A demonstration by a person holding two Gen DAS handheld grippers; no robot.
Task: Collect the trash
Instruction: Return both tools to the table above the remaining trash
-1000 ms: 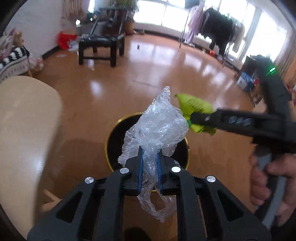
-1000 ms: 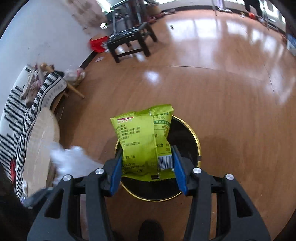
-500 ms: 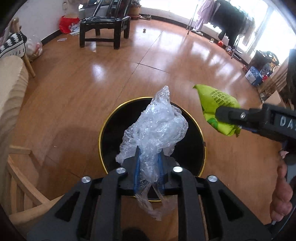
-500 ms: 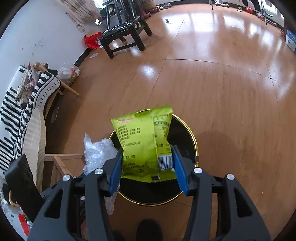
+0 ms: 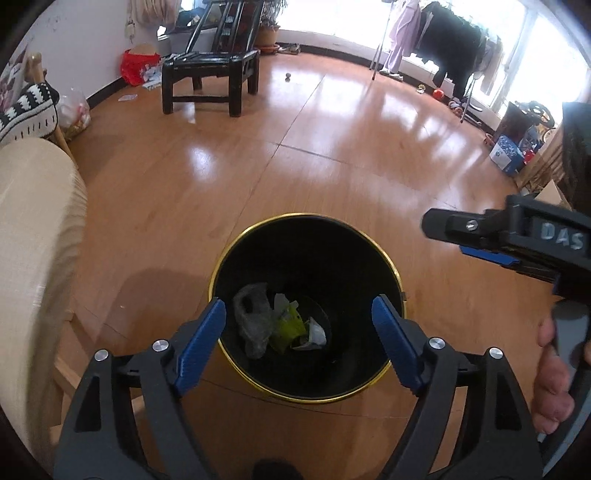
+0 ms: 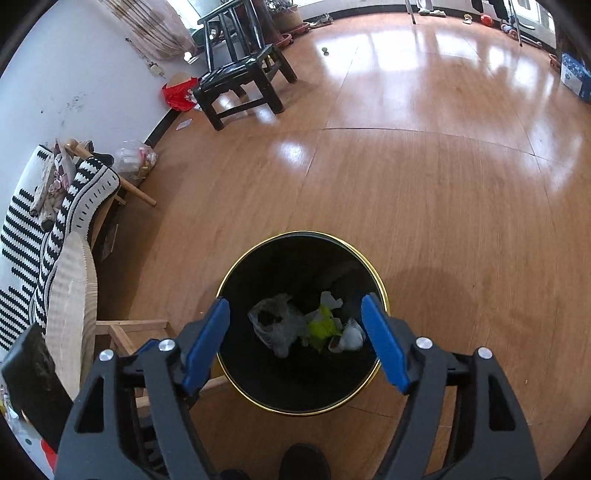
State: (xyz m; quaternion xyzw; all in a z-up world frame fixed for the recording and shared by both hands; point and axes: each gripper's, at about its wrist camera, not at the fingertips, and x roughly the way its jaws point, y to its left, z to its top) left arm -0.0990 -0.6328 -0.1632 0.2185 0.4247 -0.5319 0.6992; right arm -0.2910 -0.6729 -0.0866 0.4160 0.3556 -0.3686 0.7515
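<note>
A black trash bin with a gold rim point(image 5: 221, 266) point(image 6: 229, 273) stands on the wooden floor right below both grippers. Inside it lie the crumpled clear plastic wrap point(image 5: 253, 317) point(image 6: 275, 323), the green snack bag point(image 5: 286, 326) point(image 6: 323, 328) and some white scraps point(image 5: 314, 334) point(image 6: 351, 334). My left gripper point(image 5: 299, 326) is open and empty above the bin. My right gripper point(image 6: 295, 326) is open and empty above the bin too; it also shows from the side in the left wrist view point(image 5: 480, 240), held by a hand.
A beige cushioned chair point(image 5: 33, 240) point(image 6: 72, 295) stands close on the left of the bin. A black wooden chair point(image 5: 210, 79) point(image 6: 240, 81) and a red bag point(image 5: 138, 66) are farther back by the wall. A clothes rack point(image 5: 443, 33) and boxes point(image 5: 508, 155) are at the right.
Both grippers have opened. The plastic wrap left my left gripper and the green snack bag left my right gripper; both now lie in the bin.
</note>
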